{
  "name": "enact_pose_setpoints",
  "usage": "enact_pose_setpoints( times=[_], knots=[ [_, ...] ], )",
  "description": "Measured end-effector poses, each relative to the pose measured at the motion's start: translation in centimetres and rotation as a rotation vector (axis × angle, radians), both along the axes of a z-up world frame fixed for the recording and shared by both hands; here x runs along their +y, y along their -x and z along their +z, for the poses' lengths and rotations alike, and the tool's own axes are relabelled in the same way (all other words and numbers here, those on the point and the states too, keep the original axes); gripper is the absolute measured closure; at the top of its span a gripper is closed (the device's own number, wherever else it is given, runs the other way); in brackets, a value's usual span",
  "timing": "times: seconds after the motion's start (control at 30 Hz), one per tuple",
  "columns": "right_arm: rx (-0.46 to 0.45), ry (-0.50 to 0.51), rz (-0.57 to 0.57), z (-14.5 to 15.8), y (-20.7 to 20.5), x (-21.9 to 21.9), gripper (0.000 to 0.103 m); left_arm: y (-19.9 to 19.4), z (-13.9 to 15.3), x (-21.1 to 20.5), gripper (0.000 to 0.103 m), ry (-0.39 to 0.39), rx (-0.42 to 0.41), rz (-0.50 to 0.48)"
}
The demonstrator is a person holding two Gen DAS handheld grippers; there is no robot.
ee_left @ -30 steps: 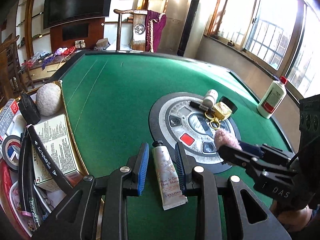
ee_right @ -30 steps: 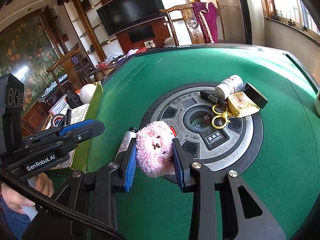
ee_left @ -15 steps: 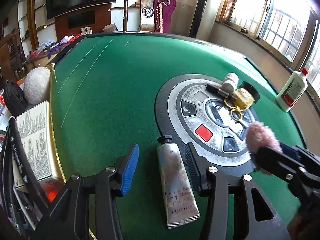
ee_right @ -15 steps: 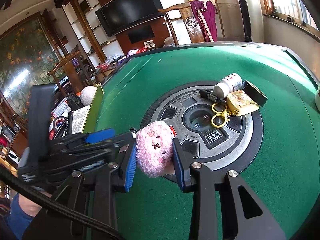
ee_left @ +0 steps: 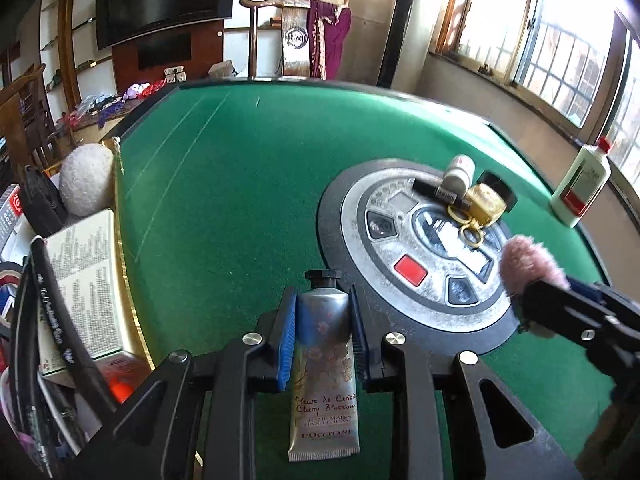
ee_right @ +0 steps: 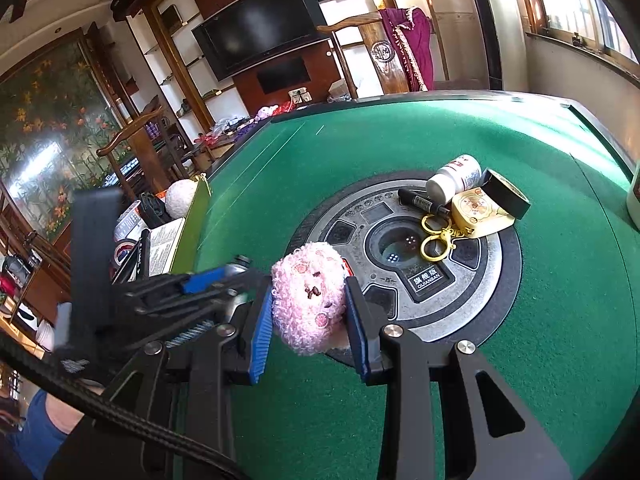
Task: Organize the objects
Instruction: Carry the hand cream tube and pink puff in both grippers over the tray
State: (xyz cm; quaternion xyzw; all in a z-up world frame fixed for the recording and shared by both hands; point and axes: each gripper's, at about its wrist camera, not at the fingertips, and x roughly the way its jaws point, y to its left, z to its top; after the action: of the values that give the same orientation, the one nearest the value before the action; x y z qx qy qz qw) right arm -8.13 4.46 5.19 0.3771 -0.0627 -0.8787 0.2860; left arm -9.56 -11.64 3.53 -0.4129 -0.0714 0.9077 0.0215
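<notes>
- The left claw (ee_left: pixel 323 336) is closing on a hand cream tube (ee_left: pixel 325 364); both blue pads sit against the tube's sides, its black cap pointing away over the green tabletop (ee_left: pixel 224 184).
- The tube lies on the felt just beside the round control panel (ee_left: pixel 404 248) at the tabletop's centre.
- The right claw (ee_right: pixel 308 312) pinches a pink plush toy (ee_right: pixel 308 296) between its pads, above the panel's near edge.
- On the panel's far side cluster a white bottle (ee_right: pixel 454 178), a black marker (ee_right: pixel 424 202), a yellow keychain case (ee_right: pixel 478 212) and a black box (ee_right: pixel 506 194).
- A box of clutter (ee_left: pixel 76 280) sits at the tabletop's left edge.
- A white bottle with a red cap (ee_left: pixel 582 188) stands at the right rim.
</notes>
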Motion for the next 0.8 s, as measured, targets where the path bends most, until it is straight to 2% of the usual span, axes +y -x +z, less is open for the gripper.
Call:
enact_pose_setpoints(
  times=[0.37,0.6,0.8],
  knots=[
    [0.024,0.0,0.014,0.2,-0.5,-0.7,0.072,-0.9,3.3,-1.9,0.082,-0.085,0.1,0.021],
    [0.044,-0.001,0.025,0.6,-1.0,-1.1,0.072,-0.9,3.8,-2.7,0.082,-0.106,0.124,0.04],
    [0.058,-0.007,0.055,0.8,-1.9,-2.3,0.072,-2.2,6.0,-4.6,0.082,-0.119,0.184,0.079]
  ],
)
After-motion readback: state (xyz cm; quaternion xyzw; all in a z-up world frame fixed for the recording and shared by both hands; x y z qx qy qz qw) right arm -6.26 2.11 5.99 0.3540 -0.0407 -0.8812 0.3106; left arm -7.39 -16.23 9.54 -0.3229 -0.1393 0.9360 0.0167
